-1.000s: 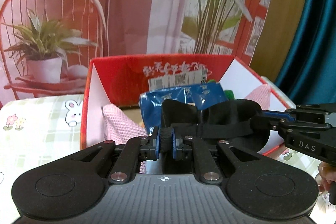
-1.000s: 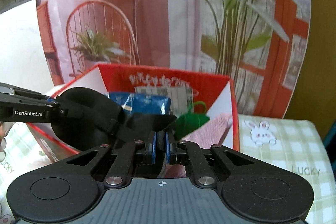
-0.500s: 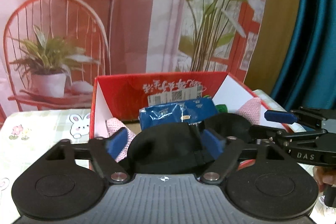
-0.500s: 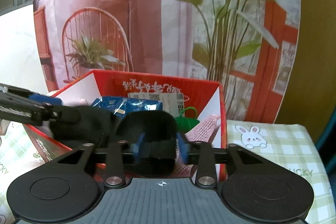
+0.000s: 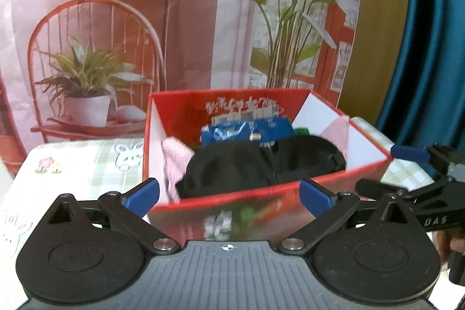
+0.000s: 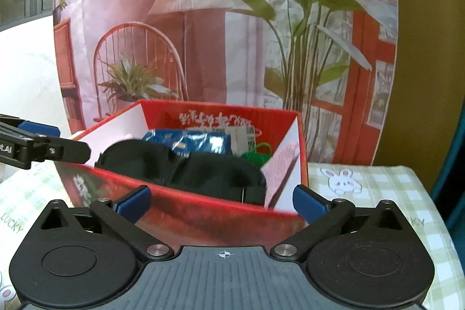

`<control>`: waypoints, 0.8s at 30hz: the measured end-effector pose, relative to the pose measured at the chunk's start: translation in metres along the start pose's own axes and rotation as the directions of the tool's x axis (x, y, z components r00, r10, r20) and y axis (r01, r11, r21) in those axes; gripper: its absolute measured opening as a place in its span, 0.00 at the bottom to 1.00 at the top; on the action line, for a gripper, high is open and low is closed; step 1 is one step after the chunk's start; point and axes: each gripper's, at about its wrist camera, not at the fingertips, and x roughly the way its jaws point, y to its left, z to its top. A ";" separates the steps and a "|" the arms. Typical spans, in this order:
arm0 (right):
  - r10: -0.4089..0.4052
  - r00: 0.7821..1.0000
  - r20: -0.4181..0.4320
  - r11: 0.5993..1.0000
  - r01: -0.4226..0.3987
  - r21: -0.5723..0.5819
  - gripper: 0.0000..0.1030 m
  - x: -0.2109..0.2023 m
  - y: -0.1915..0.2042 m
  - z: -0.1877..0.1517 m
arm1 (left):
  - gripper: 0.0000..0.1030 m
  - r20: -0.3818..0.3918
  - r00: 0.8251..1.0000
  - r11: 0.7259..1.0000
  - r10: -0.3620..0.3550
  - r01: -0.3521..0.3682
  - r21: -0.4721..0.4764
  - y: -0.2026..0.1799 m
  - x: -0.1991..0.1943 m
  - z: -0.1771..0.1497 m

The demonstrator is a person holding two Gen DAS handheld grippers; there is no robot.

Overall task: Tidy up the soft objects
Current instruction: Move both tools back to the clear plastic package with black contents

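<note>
Left wrist view, backdrop: a printed scene (image 5: 186, 19) of lamp, chair and potted plants fills the back, from 9 to 1 o'clock.
Table cover: a pale checked cloth (image 5: 81, 159) with rabbits lies under everything.
Red box (image 5: 261, 202): open-topped, at centre; its near wall is blurred.
Black soft piece (image 5: 261, 164): the largest thing in the box, slumped along the near wall, with a dark strap across it; possibly an eye mask.
Blue packet (image 5: 247, 132): crinkled, behind the black piece at 12 o'clock.
Pink knit cloth (image 5: 174, 159): at the box's 9 o'clock wall, with more pink at 3 o'clock.
Green item (image 6: 255, 157): small, near the back right corner; shape unclear.
Left gripper (image 5: 229, 195): jaws have just been opening and stand spread wide; nothing is pinched, only the box's near wall in the gap.
Right gripper (image 6: 221, 201): likewise just opened, spread wide, gripping nothing, set before the box's near wall.
</note>
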 end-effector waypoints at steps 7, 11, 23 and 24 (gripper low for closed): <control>0.006 1.000 0.008 1.000 -0.005 -0.023 1.00 -0.018 0.010 -0.018 | 1.00 -0.014 1.000 0.999 0.016 -0.016 -0.043 0.005 -0.018 -0.029; 0.017 1.000 -0.008 1.000 -0.017 -0.004 1.00 -0.026 0.011 -0.033 | 1.00 -0.023 0.999 0.996 0.026 -0.028 -0.089 0.009 -0.030 -0.048; 0.030 0.985 -0.170 1.000 -0.030 0.002 1.00 -0.028 0.024 -0.094 | 1.00 -0.183 0.983 0.989 0.026 -0.052 -0.139 0.012 -0.029 -0.111; 0.033 0.984 -0.175 0.999 -0.033 0.000 1.00 -0.027 0.027 -0.096 | 1.00 -0.191 0.981 0.989 0.020 -0.048 -0.140 0.012 -0.027 -0.113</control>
